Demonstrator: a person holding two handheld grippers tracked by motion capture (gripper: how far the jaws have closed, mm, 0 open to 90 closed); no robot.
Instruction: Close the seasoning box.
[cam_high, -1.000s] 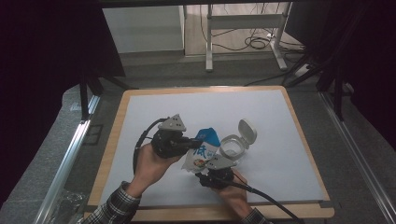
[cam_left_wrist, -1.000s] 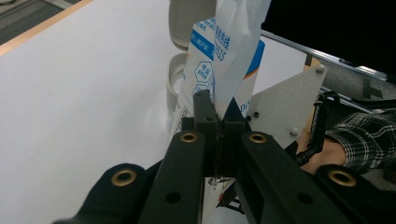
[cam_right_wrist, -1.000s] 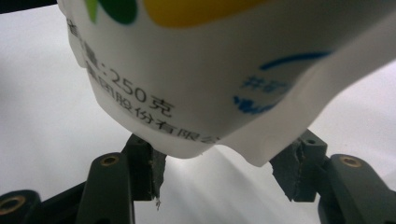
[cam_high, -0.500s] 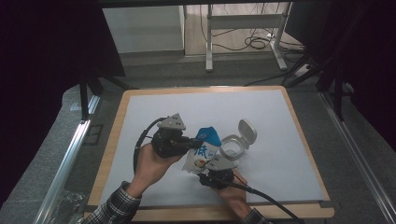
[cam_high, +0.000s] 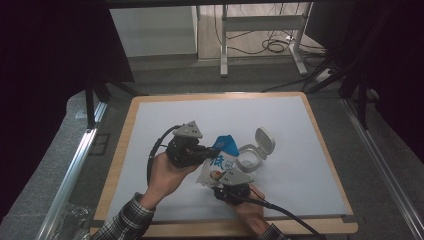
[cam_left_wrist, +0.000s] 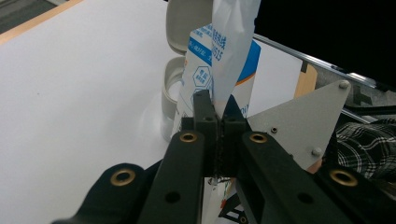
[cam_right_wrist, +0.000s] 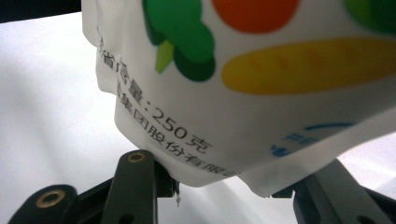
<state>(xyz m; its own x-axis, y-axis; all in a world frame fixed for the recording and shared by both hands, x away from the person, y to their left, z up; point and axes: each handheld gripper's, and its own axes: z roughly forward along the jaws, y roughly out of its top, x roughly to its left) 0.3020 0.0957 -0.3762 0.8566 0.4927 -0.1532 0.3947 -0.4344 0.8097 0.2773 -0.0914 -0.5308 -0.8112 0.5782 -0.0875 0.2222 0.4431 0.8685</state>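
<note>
A white and blue printed bag (cam_high: 219, 162) is held up above the white mat, between both grippers. My left gripper (cam_high: 204, 149) has its jaws shut on the bag's upper edge (cam_left_wrist: 219, 100). My right gripper (cam_high: 231, 186) comes from below. Its jaws stand on either side of the bag's thick lower end (cam_right_wrist: 210, 140), and the left pad touches it. A clear round container (cam_high: 248, 159) stands just right of the bag with its flip lid (cam_high: 264, 140) open. The container (cam_left_wrist: 169, 93) also shows behind the bag in the left gripper view.
The white mat (cam_high: 300, 125) lies on a wooden-edged table (cam_high: 325, 145). A metal rail (cam_high: 75, 165) runs along the table's left side. Cables trail from both grippers toward the near edge.
</note>
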